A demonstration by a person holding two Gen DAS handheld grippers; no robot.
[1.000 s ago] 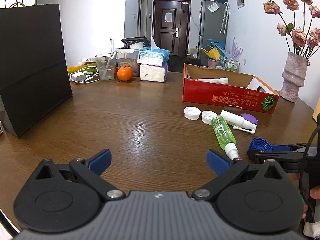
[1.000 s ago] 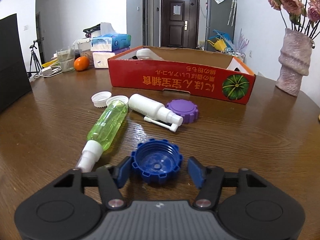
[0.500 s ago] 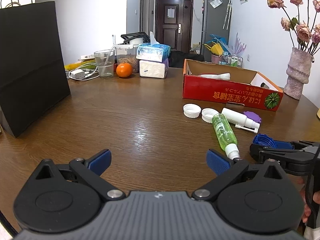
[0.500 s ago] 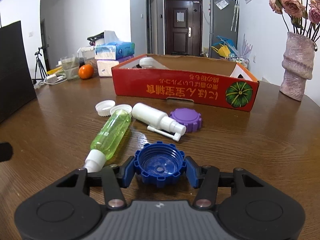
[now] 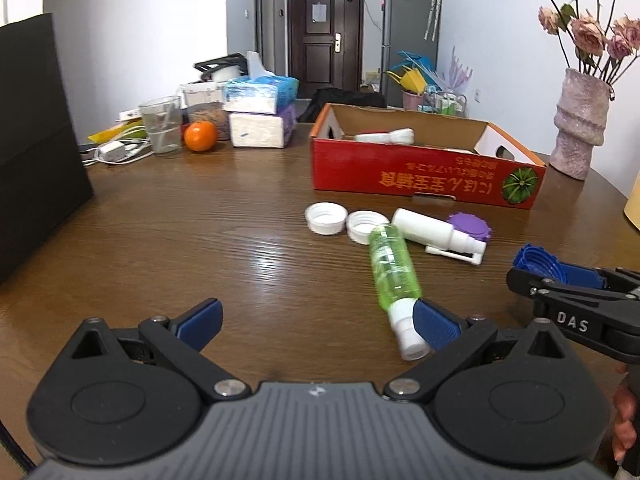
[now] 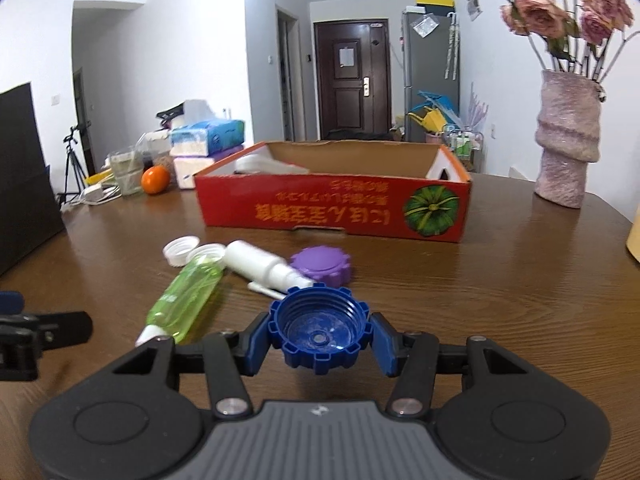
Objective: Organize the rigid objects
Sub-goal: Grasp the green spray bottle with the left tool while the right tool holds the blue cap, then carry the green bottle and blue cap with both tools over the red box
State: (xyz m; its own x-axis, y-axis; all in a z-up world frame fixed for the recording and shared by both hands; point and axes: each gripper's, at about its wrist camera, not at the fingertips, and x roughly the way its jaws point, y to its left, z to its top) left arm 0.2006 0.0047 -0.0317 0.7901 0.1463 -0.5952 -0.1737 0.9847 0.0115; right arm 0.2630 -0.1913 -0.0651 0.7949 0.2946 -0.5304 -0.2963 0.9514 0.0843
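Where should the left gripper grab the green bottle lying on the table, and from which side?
Judging by its pose, across the clear body of the green bottle, from above. It lies flat, white nozzle end toward the left gripper, whose jaws are open. The round body gives two parallel sides; the nozzle is narrow. Its far end sits against a white cap and the white spray bottle, so stay mid-body.

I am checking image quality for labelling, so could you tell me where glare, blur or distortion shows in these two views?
Left wrist view: window glare streaks the table; edges bow from fisheye; the red box looks slightly soft. Right wrist view: the blue cap is sharp, the vase leans with distortion.
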